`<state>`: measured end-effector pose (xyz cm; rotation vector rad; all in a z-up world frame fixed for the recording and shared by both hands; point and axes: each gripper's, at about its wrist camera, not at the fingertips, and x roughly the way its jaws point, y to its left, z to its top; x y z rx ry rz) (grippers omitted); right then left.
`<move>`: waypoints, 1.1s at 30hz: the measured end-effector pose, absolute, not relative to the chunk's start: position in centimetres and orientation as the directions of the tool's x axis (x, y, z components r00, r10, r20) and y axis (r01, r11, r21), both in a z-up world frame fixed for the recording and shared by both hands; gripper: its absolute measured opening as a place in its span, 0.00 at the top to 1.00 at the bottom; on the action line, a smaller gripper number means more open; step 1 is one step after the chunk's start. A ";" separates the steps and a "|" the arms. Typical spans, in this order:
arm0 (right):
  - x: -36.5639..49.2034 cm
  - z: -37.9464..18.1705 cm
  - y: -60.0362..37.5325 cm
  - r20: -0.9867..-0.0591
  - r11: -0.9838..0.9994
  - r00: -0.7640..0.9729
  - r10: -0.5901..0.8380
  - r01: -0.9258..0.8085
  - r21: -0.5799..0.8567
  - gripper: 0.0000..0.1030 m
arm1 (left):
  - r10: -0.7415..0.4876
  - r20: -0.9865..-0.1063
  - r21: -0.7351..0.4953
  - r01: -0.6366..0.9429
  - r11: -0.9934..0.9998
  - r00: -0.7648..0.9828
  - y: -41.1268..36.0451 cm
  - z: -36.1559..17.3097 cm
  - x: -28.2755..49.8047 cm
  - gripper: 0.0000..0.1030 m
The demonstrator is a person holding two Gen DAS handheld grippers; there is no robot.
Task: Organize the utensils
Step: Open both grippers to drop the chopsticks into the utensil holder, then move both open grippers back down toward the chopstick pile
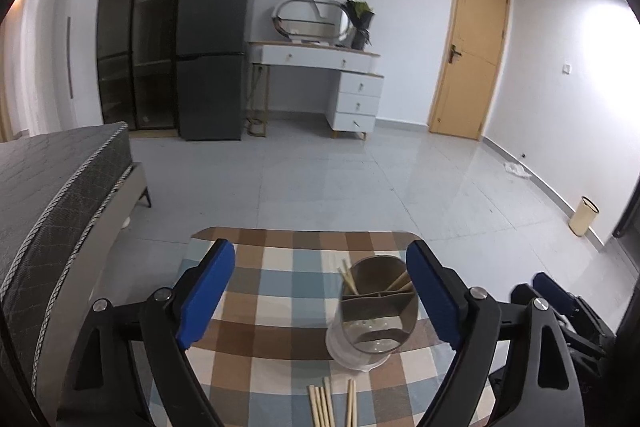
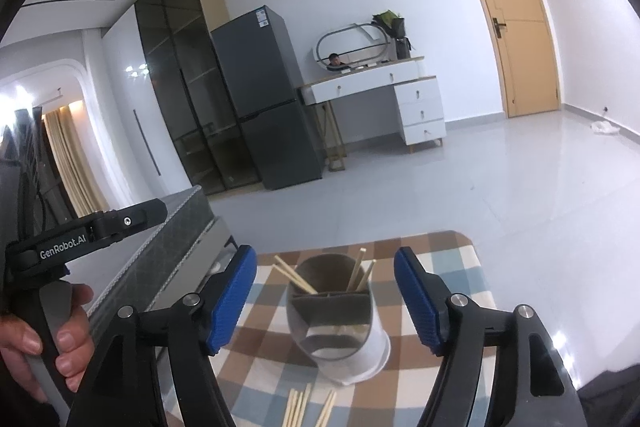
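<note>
My left gripper (image 1: 320, 291) stands wide with nothing between its blue pads, and my right gripper (image 2: 326, 297) is just as wide and empty; both hang above the checkered tablecloth (image 1: 276, 287). Beyond my fingertips the cloth's far edge with its rounded corners drops off to open grey tiled floor (image 1: 360, 179), and a mattress (image 1: 52, 179) runs close along my left. Straight ahead of the right gripper, and toward the right pad of the left one, stands the utensil holder (image 2: 340, 327), a divided cylinder on a white base, with chopsticks (image 2: 362, 269) leaning in its far compartments. Loose chopsticks (image 1: 324, 403) lie on the cloth nearer me, below the holder
</note>
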<state>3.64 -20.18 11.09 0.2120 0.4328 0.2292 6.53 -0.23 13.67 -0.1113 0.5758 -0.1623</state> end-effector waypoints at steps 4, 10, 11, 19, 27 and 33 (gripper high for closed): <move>1.5 10.7 -19.7 -0.361 0.953 0.894 0.266 -0.188 0.236 0.25 | -0.175 -0.536 -0.159 0.104 0.982 0.826 0.4 12.8 5.3 0.17; -0.9 9.5 -18.4 -0.315 0.962 0.915 0.251 -0.200 0.184 0.05 | -0.138 -0.521 -0.133 0.080 0.988 0.842 1.1 11.2 3.2 0.17; -1.3 9.3 -18.1 -0.310 0.967 0.921 0.235 -0.190 0.168 0.04 | -0.130 -0.516 -0.134 0.071 0.988 0.847 1.2 11.0 2.9 0.17; -2.1 6.6 -17.3 -0.365 0.965 0.898 0.247 -0.193 0.178 0.03 | -0.088 -0.502 -0.095 0.046 0.994 0.861 1.6 8.3 1.0 0.08; -2.3 3.5 -16.9 -0.452 0.971 0.860 0.235 -0.183 0.157 0.03 | -0.066 -0.540 -0.072 0.033 0.997 0.839 1.4 4.9 0.7 0.07; -2.0 1.7 -16.9 -0.511 0.974 0.829 0.226 -0.174 0.148 0.03 | -0.063 -0.581 -0.046 0.044 0.998 0.812 0.9 2.3 1.0 0.08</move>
